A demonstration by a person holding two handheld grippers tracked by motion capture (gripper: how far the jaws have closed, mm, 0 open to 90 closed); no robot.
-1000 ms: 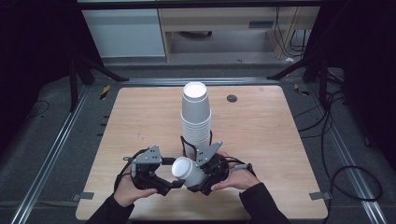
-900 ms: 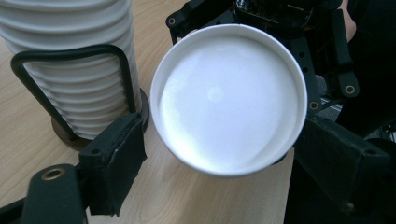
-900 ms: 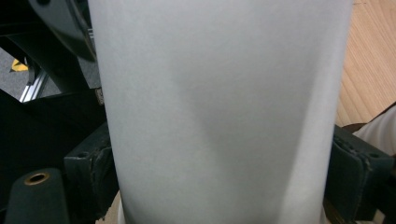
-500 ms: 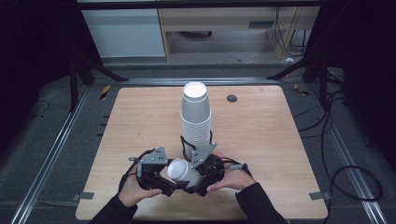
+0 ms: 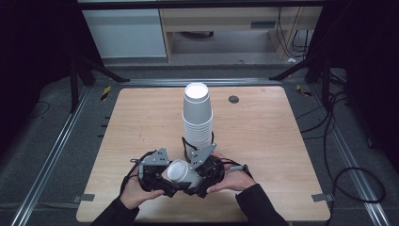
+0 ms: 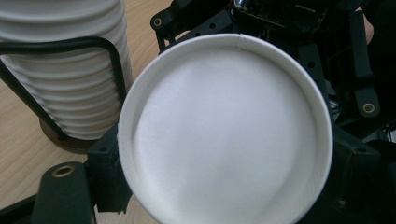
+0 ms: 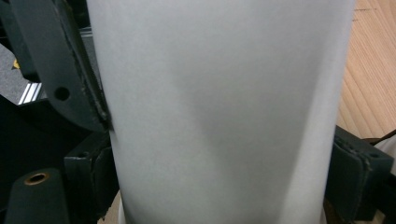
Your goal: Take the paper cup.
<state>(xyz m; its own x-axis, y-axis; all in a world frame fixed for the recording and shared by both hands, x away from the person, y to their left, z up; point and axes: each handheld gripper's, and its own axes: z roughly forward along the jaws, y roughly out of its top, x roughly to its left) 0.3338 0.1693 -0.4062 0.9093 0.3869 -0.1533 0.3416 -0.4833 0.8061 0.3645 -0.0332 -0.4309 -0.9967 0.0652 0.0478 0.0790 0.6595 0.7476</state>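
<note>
A tall stack of white paper cups (image 5: pixel 197 117) stands upside down in a black wire holder (image 6: pixel 56 46) mid-table. In front of it, a single white paper cup (image 5: pixel 179 172) lies tilted between both grippers. My right gripper (image 5: pixel 207 172) is shut on the cup's wall (image 7: pixel 219 116), with a black pad (image 7: pixel 70 70) pressed against each side. My left gripper (image 5: pixel 154 173) faces the cup's round end (image 6: pixel 224 135). Its jaws stand wide, one on each side of the rim, and I see no squeeze on the cup.
The wooden table (image 5: pixel 282 141) has a small dark round spot (image 5: pixel 234 99) at the back right. Metal rails (image 5: pixel 56 150) and cables (image 5: pixel 348 174) run along the floor on both sides. Cabinets stand behind the table.
The right gripper has carried the cup a little left and toward the person. The left gripper has closed in, so the cup's end now sits between its jaws.
</note>
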